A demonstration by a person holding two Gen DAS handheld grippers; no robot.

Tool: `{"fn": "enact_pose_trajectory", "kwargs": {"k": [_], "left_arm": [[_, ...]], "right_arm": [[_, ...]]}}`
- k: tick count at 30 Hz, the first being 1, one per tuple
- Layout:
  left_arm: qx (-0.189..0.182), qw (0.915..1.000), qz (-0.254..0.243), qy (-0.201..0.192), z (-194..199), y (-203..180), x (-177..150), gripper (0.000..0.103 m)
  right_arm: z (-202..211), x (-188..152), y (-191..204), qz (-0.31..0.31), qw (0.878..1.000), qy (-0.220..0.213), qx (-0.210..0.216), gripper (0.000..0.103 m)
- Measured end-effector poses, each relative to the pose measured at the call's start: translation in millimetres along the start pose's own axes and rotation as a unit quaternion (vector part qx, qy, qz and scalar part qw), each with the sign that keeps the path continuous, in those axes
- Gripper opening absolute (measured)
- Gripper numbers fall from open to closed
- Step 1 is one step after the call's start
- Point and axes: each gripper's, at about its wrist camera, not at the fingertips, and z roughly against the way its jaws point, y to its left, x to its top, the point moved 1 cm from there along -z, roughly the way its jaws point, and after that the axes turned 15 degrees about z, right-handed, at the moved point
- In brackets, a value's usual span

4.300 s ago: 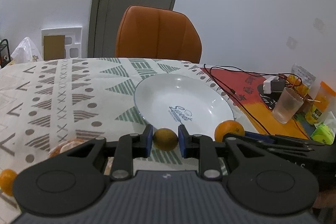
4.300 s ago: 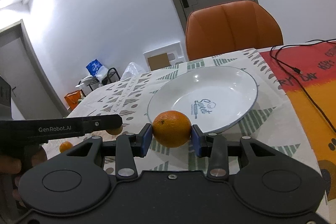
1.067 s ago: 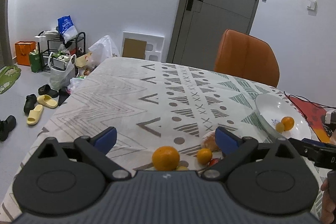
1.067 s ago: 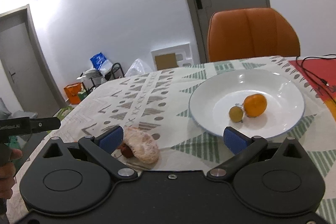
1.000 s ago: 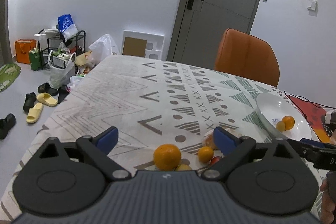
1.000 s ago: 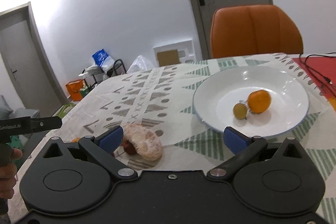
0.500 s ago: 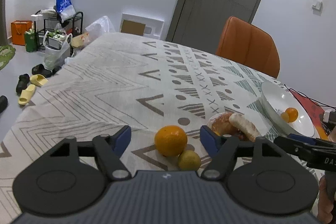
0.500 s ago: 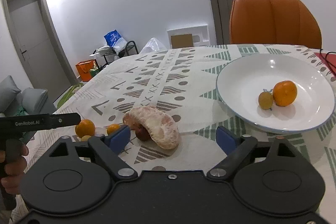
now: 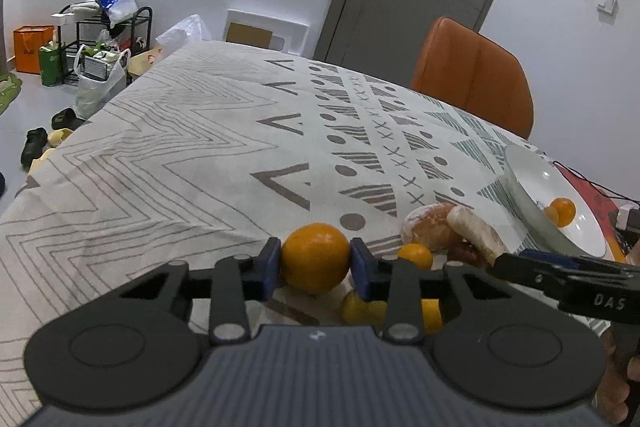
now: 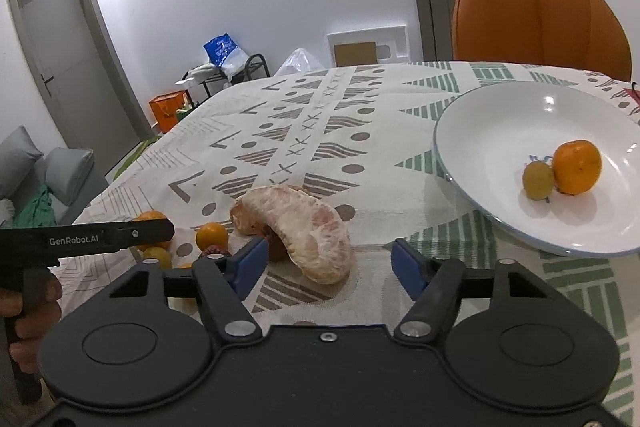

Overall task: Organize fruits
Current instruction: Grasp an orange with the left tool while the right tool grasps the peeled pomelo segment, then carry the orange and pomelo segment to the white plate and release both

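The left gripper (image 9: pixel 315 263) has just been closing and its blue pads (image 9: pixel 270 263) now sit against both flanks of a large orange (image 9: pixel 315 257) that rests on the patterned tablecloth (image 9: pixel 192 163); the hold is on the fruit's widest part, so a round skin could squirt forward out of the pads if the squeeze is uneven or the lift is quick; smaller citrus (image 9: pixel 416 254) lie just beside and beneath the gripper and could be nudged off toward the table edge as it rises. The right gripper (image 10: pixel 326 259) has also just been closing but its jaws stand about half apart, pressing on nothing; a peeled pomelo segment (image 10: pixel 308 227) lies between them, nearer the left pad, with a dark reddish fruit (image 10: pixel 276 247) tucked against it; being soft and curved, the segment may tear, or the pad may catch the reddish fruit instead. The white plate (image 10: pixel 472 131), which already holds an orange (image 10: pixel 577 167) and a small greenish fruit (image 10: pixel 538 179), sits well apart to the right; a dropped fruit could roll, or knock those two about.
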Motion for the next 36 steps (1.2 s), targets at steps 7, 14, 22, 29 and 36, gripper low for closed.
{"fn": "enact_pose_trajectory", "kwargs": {"k": [7, 14, 22, 29, 36], "left_arm": [[0.008, 0.9999, 0.009, -0.007, 4.1, 11.3, 8.8, 0.036], [0.008, 0.9999, 0.009, -0.011, 3.3, 6.8, 10.8, 0.036], [-0.003, 0.9998, -0.006, -0.019, 8.7, -8.6, 10.6, 0.035], [-0.007, 0.9996, -0.015, -0.022, 13.5, -19.3, 5.8, 0.035], [-0.013, 0.9993, -0.025, -0.025, 14.9, -32.2, 4.9, 0.035]], "right_arm": [[-14.8, 1.4, 3.2, 0.002, 1.0, 0.008, 0.004, 0.056], [-13.7, 1.1, 4.7, 0.005, 1.0, 0.0, 0.008, 0.039], [3.9, -2.0, -3.7, -0.009, 1.0, -0.018, -0.001, 0.036], [16.4, -7.5, -10.6, -0.019, 0.999, -0.029, -0.006, 0.035], [30.2, -7.4, -19.4, -0.028, 0.998, -0.045, -0.015, 0.035]]}}
